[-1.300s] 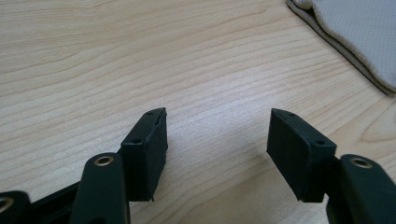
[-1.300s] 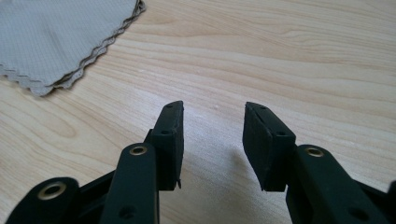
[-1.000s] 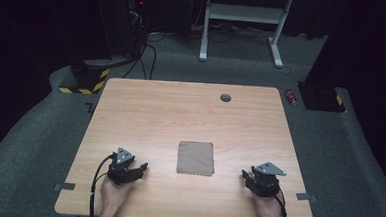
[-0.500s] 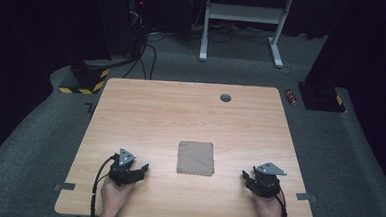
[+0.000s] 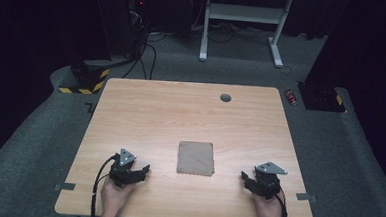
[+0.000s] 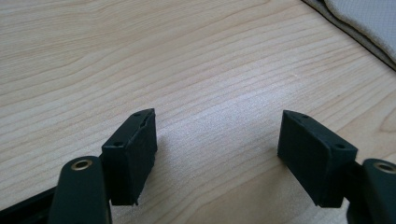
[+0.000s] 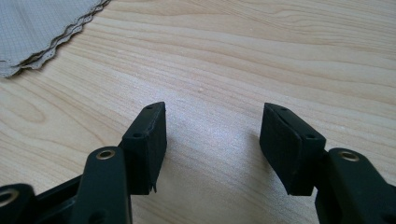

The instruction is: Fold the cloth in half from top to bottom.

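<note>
A folded grey cloth [image 5: 195,157] lies flat on the wooden counter [image 5: 190,113], toward its near edge. Left of the cloth, well apart, the left tongs [image 5: 141,172] rest on the counter, their jaws just been opening with nothing between them. Right of the cloth, the right tongs [image 5: 245,180] likewise. Far beyond the cloth sits a small dark disc [image 5: 225,97].

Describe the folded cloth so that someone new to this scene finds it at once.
Start at the light wooden table and look to its near half, midway between the left gripper and the right gripper. The folded cloth lies flat there: a grey-brown rectangle with wavy edges, the only soft thing on the wood.
</note>
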`<state>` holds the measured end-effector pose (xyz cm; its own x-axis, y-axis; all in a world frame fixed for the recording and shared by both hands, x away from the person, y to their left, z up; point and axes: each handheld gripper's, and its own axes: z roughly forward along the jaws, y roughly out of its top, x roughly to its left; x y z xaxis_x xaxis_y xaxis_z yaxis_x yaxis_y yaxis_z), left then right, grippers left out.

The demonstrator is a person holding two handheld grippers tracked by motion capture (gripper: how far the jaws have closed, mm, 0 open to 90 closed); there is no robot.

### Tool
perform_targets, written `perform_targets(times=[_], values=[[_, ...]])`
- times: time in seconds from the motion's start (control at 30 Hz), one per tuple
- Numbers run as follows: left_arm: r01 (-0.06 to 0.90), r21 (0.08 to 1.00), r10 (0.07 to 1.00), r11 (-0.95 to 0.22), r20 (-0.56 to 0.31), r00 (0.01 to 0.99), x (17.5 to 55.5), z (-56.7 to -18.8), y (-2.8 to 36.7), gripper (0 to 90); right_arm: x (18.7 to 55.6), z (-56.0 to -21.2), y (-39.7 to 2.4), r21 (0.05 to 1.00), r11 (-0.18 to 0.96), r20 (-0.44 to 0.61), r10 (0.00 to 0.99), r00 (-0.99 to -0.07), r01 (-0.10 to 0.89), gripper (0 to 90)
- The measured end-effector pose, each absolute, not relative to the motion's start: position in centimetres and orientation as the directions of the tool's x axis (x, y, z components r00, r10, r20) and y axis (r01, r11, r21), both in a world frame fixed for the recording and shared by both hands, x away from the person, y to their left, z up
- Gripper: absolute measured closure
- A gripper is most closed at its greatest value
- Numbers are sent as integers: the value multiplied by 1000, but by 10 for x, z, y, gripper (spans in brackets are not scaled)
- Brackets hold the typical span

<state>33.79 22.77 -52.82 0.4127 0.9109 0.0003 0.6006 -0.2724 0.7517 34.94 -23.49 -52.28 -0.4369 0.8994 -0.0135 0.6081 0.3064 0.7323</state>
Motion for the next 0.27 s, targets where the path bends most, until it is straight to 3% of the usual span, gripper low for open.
perform_targets(times=[0.27], values=[[601,752,911,-271,-1,412,338,-528,228,286,349,-523,-235,732,307,-13,899,-437,608,413]])
